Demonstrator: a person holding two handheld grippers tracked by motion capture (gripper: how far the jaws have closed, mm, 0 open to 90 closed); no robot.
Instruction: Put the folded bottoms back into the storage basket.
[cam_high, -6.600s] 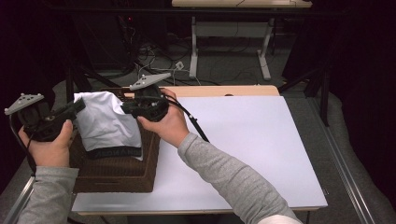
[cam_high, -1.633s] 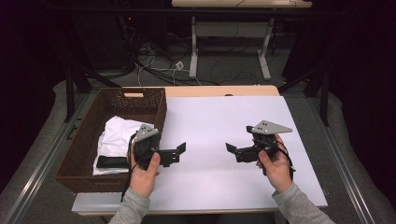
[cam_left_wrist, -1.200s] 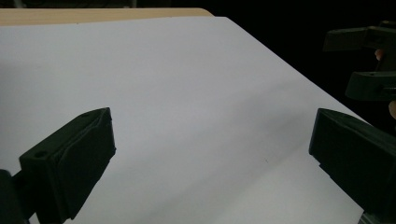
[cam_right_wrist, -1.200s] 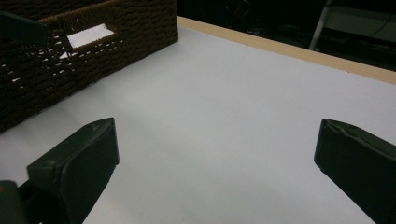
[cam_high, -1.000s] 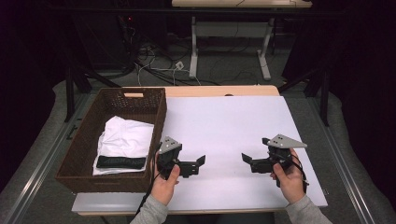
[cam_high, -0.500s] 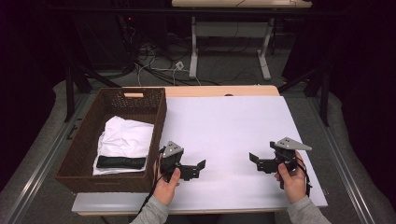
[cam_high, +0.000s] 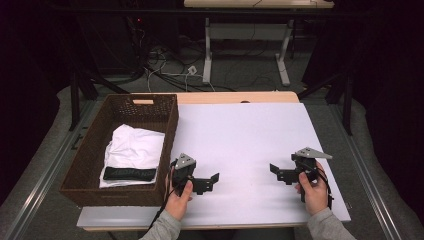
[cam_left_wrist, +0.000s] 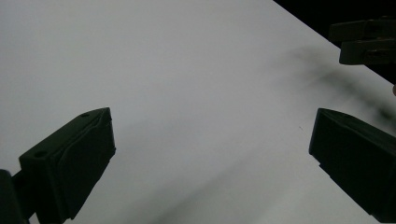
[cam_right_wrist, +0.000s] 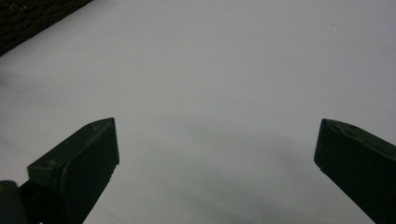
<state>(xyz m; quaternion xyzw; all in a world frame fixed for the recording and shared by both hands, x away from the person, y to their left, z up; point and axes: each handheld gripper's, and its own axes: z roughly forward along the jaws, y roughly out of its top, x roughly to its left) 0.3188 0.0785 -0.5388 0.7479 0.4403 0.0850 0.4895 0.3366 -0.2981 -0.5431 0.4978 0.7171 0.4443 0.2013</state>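
Grey sleeves; each black tool (cam_high: 215, 178) (cam_high: 274, 170) w/ grey triangular top plate, trailing black cable.

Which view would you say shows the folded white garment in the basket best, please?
The high view: the folded white garment lies in the wicker basket, seen whole from above. The right gripper view catches just a dark basket corner; the left gripper view shows bare table.

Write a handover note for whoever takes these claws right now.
Left claw: open, holding nothing, low over the table near the basket.
Right claw: open, holding nothing, over the table's right side.
Shirt: folded, lying flat inside the basket, a dark band along its near edge.
Done: the shirt is in the basket.
Left: nothing obvious; perhaps just set the claws down.
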